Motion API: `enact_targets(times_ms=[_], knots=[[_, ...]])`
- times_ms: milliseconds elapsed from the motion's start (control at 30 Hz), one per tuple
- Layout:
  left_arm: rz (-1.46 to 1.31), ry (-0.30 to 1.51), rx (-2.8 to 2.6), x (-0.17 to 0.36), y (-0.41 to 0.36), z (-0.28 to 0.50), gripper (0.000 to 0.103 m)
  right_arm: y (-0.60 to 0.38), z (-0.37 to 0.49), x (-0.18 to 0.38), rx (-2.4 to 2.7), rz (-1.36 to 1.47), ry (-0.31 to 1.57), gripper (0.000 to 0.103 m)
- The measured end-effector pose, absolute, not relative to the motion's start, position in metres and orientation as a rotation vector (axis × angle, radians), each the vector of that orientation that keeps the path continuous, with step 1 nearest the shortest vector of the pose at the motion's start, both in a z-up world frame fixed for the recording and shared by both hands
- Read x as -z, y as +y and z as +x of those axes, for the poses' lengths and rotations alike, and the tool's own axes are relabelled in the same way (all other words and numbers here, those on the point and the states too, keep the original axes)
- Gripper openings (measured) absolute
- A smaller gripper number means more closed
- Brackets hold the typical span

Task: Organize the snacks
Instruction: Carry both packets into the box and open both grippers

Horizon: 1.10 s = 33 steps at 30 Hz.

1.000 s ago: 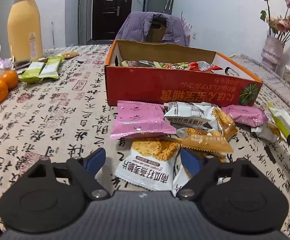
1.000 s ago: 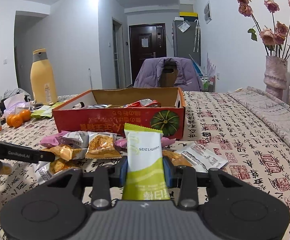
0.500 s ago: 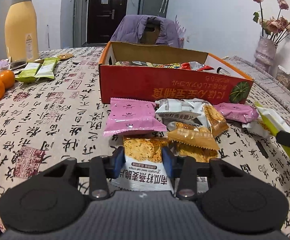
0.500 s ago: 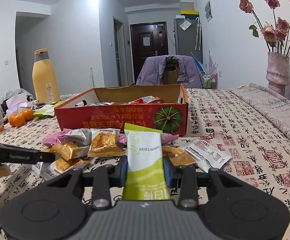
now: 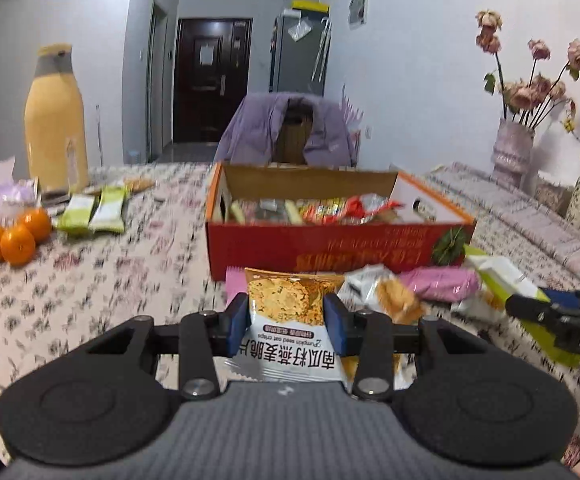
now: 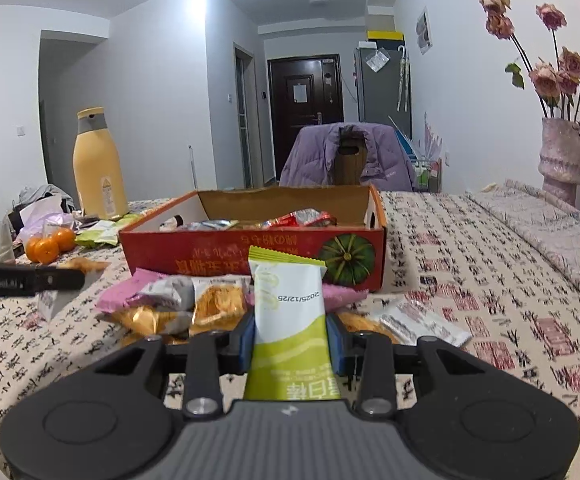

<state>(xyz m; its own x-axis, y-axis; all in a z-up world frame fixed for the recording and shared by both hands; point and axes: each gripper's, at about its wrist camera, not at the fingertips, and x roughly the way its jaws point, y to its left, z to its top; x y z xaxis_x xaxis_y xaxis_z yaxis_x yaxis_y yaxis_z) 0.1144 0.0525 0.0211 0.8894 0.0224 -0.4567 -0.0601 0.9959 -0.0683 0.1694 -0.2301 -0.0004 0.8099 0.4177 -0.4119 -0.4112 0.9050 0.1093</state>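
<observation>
My left gripper (image 5: 286, 326) is shut on a white and orange oat crisp packet (image 5: 290, 300), held above the table in front of the red cardboard box (image 5: 329, 242). My right gripper (image 6: 290, 334) is shut on a green and white snack packet (image 6: 288, 300), also in front of the box (image 6: 250, 252). The box holds several wrapped snacks. Loose packets lie in a pile (image 6: 194, 304) before the box, among them a pink one (image 5: 441, 282). The right gripper with its green packet shows at the right of the left wrist view (image 5: 537, 306).
A yellow bottle (image 5: 56, 120), oranges (image 5: 14, 236) and two green packets (image 5: 98, 214) sit at the left of the table. A flower vase (image 6: 561, 160) stands far right. A chair with a purple jacket (image 5: 290, 132) is behind the box.
My left gripper closed on the oat crisp packet and lifted it off the pile. My right gripper kept hold of the green packet and rose slightly.
</observation>
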Motion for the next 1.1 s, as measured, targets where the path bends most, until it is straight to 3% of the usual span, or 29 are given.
enact_targets(times_ms=[567,1100], knots=[[-0.098,0.380,-0.051,-0.066,0.044,0.193,0.041,-0.202,0.244,-0.045,-0.429,-0.011,0.331,0.035],[-0.055,0.458,-0.153,-0.073,0.035,0.309,0.041,-0.155,0.355,-0.067,-0.396,-0.053,0.380,0.036]])
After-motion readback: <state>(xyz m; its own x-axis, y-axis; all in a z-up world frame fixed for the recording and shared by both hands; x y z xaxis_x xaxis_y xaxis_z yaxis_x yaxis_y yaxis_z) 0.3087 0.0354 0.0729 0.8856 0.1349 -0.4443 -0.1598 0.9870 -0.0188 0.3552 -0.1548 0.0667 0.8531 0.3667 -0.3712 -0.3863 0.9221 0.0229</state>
